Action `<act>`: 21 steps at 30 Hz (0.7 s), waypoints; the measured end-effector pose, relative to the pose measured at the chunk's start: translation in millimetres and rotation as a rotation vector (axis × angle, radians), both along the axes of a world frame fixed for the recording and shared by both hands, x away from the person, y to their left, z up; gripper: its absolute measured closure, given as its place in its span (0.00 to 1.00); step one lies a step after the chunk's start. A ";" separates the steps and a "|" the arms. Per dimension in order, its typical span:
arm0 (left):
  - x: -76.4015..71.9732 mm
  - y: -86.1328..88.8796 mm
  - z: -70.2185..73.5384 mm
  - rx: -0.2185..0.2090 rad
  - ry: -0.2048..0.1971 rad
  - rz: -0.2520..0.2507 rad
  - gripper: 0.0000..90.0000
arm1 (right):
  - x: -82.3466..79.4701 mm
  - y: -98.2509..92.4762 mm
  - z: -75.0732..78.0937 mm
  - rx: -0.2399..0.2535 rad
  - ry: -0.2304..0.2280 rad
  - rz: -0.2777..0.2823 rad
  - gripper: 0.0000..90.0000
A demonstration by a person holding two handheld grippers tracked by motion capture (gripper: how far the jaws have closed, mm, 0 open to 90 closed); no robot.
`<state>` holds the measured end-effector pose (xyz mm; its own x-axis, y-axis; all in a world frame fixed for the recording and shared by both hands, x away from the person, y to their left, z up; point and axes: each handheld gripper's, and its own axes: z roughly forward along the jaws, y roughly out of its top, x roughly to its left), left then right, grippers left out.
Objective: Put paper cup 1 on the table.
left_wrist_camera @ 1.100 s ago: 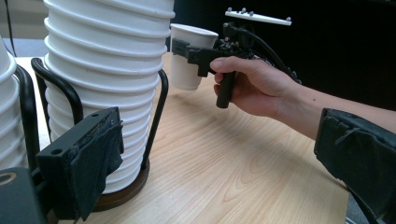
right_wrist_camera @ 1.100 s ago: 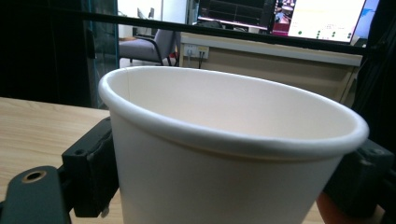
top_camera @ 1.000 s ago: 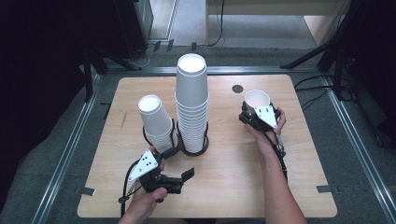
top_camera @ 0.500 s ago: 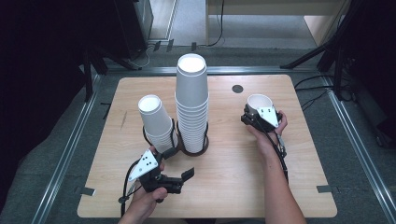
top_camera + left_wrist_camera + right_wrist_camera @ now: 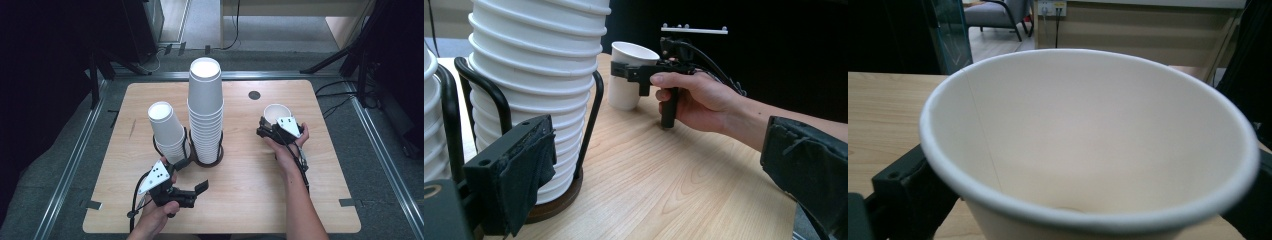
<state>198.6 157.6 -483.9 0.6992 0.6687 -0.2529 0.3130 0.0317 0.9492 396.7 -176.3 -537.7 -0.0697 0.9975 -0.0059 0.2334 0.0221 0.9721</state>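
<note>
High view: right claw (image 5: 269, 129) releasing single cup (image 5: 276, 113) near table's (image 5: 280, 200) right edge.
Jaws have just opened, flanking cup; next, withdraw clear. Left claw (image 5: 192, 175) open, empty.

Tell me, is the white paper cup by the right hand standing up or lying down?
Standing up. The single white paper cup rests on its base on the wooden table, mouth up, and looks empty inside.

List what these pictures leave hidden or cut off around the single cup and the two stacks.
- Single cup: its base, cut off by the bottom edge in the right gripper view.
- Tall stack: its top, cut off by the upper edge in the left gripper view.
- Short stack: its holder's base, behind the left gripper in the high view.
</note>
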 end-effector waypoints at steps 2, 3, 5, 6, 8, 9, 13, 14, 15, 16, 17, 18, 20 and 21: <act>0.1 0.2 -0.1 0.000 0.001 0.002 0.02 | -2.3 -1.5 -0.6 0.021 0.007 0.009 0.00; 0.2 0.2 -0.3 -0.003 0.001 0.004 0.02 | -3.7 -2.7 -0.8 0.018 0.005 0.009 0.00; 0.4 0.2 -0.5 -0.002 0.001 0.008 0.02 | -7.1 -4.6 -0.1 0.028 0.008 0.018 0.00; 0.5 0.1 -0.6 -0.002 0.001 0.010 0.02 | -9.0 -5.5 0.5 0.031 0.007 0.023 0.00; 0.7 -0.4 -0.9 -0.002 0.003 0.013 0.02 | -14.0 -7.5 1.4 0.024 0.004 0.044 0.00; 0.7 -0.9 -0.9 -0.001 0.003 0.017 0.02 | -15.9 -8.0 1.5 0.025 0.005 0.049 0.00; 0.6 -1.3 -0.2 0.010 -0.004 0.036 0.02 | -25.6 -11.8 0.8 0.024 0.013 0.075 0.00; 0.8 -1.3 0.0 0.008 -0.003 0.041 0.02 | -27.9 -12.9 0.5 0.011 0.009 0.080 0.00; 1.0 -1.3 0.5 0.007 0.004 0.048 0.02 | -31.0 -13.4 0.1 0.004 0.011 0.082 0.00; 1.3 -1.7 0.9 0.007 0.005 0.051 0.02 | -34.6 -14.0 -0.2 -0.001 0.012 0.085 0.00; 1.4 -2.0 1.2 0.010 0.005 0.054 0.02 | -37.4 -15.0 -0.2 -0.012 0.010 0.080 0.00; 1.7 -2.5 1.6 0.015 0.001 0.058 0.02 | -39.8 -15.3 -0.1 -0.008 0.006 0.079 0.00; 2.0 -3.5 2.1 0.018 0.000 0.067 0.02 | -46.7 -17.0 0.9 0.005 0.005 0.089 0.00; 2.3 -4.1 2.3 0.022 -0.002 0.073 0.02 | -50.0 -17.6 1.5 0.009 0.001 0.089 0.00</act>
<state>200.8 153.6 -481.6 0.6486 0.7235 -0.2363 0.3089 0.0336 0.9505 346.7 -194.0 -536.1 -0.1577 0.9875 0.0030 0.2323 0.0342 0.9720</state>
